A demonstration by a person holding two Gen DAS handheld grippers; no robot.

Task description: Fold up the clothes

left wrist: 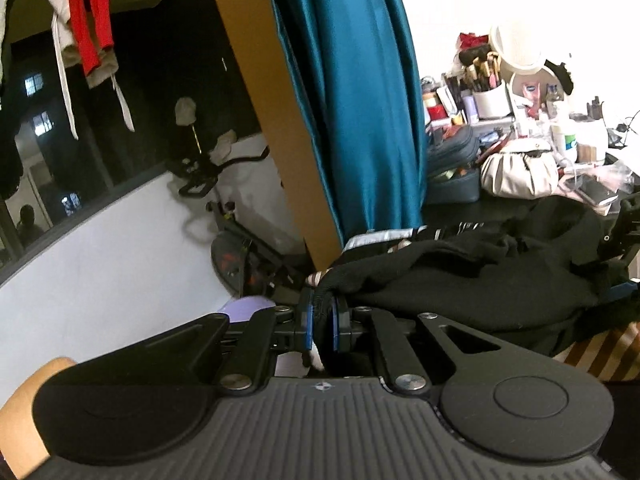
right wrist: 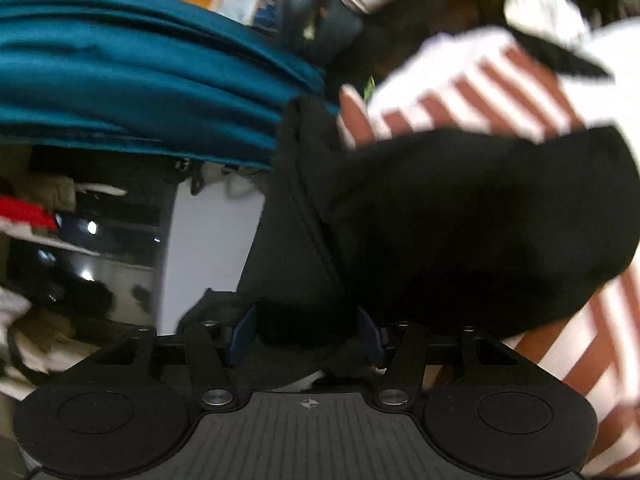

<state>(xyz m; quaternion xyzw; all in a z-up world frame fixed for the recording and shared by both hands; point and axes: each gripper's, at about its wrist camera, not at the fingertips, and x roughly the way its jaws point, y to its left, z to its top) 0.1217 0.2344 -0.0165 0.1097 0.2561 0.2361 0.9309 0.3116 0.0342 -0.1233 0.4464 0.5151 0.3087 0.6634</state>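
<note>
Left gripper point(left wrist: 323, 322) is clamped on a ribbed edge of the black knitted garment point(left wrist: 460, 280), which is stretched rightward over the red-and-white striped cloth surface point(left wrist: 600, 350). Right gripper point(right wrist: 306, 336) is blurred; black fabric is seen bunched between its parted jaws, though pad contact cannot be made out. Beyond are a teal curtain point(left wrist: 360, 100) and a cluttered dressing table point(left wrist: 520, 120).

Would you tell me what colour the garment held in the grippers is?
Black garment; clearest in the left wrist view.
</note>
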